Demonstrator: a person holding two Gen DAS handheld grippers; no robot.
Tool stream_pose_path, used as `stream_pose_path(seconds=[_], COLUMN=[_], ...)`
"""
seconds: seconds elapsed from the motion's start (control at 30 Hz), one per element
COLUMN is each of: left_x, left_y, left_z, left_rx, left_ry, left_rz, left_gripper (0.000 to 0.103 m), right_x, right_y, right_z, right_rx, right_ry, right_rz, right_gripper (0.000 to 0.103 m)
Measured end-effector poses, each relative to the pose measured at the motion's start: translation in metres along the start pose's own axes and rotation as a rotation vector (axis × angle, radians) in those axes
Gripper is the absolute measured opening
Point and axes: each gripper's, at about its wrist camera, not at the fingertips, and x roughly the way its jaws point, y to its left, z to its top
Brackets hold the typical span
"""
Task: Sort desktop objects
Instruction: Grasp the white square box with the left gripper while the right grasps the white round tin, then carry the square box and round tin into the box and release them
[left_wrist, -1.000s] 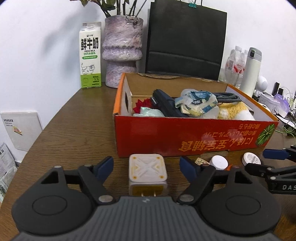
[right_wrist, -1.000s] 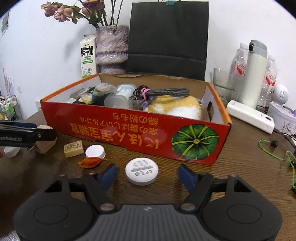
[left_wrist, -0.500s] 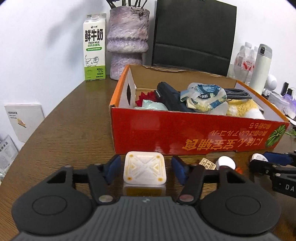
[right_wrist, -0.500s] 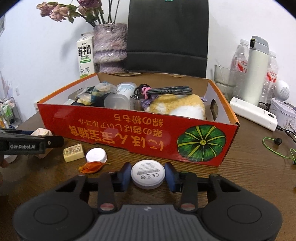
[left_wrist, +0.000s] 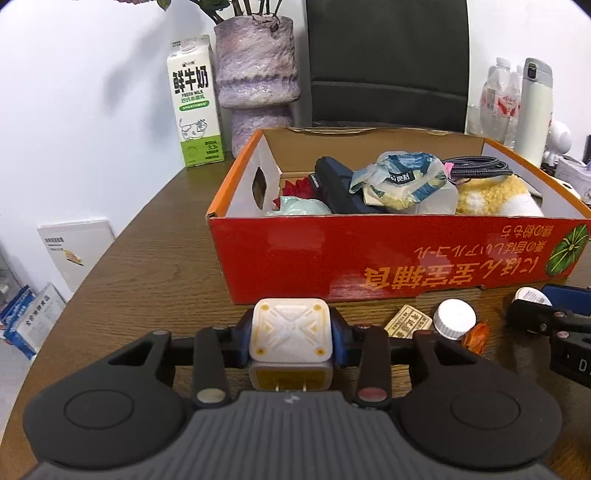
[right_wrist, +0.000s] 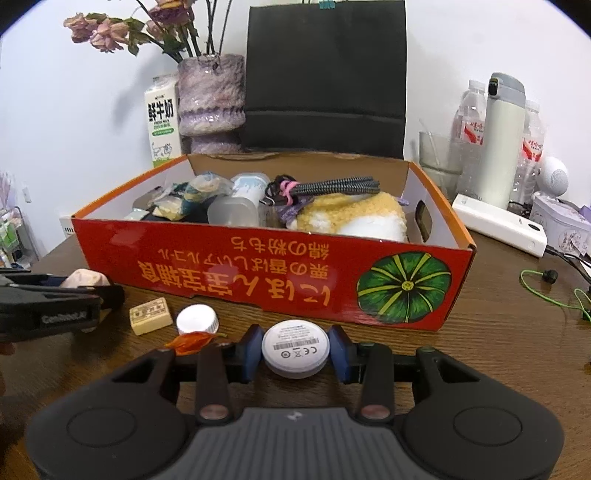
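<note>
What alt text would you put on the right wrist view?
The right gripper is shut on a round white disc on a wooden table, right in front of a red cardboard box full of odds and ends. To the left lie a white bottle cap and a small yellowish block, with the left gripper beyond them.

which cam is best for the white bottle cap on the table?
Right wrist. The white bottle cap sits unobstructed there, ribbed edge clear, between the tan eraser and the orange leaf. The left wrist view also shows the cap whole, but farther off to the side.
</note>
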Motion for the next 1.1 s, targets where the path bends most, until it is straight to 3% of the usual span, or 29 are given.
stream_pose_path(seconds=[0.4,0.77,1.1], left_x=[-0.024,-0.043,-0.082], left_y=[-0.030,-0.024,0.006], left_z=[0.009,0.004,-0.010], left_rx=[0.030,-0.035,-0.162], left_ry=[-0.012,-0.005,-0.116], left_rz=[0.013,-0.015,-0.095], left_gripper=[0.039,0.039,0.039], right_x=[-0.025,-0.039,-0.057], right_y=[-0.004,-0.007,-0.012], right_z=[0.003,0.008,0.011], right_rx=[-0.003,0.015,0.052], right_ry=[-0.075,-0.112,-0.174], right_rz=[0.021,0.034,0.062], right_gripper=[0.038,0.038,0.038])
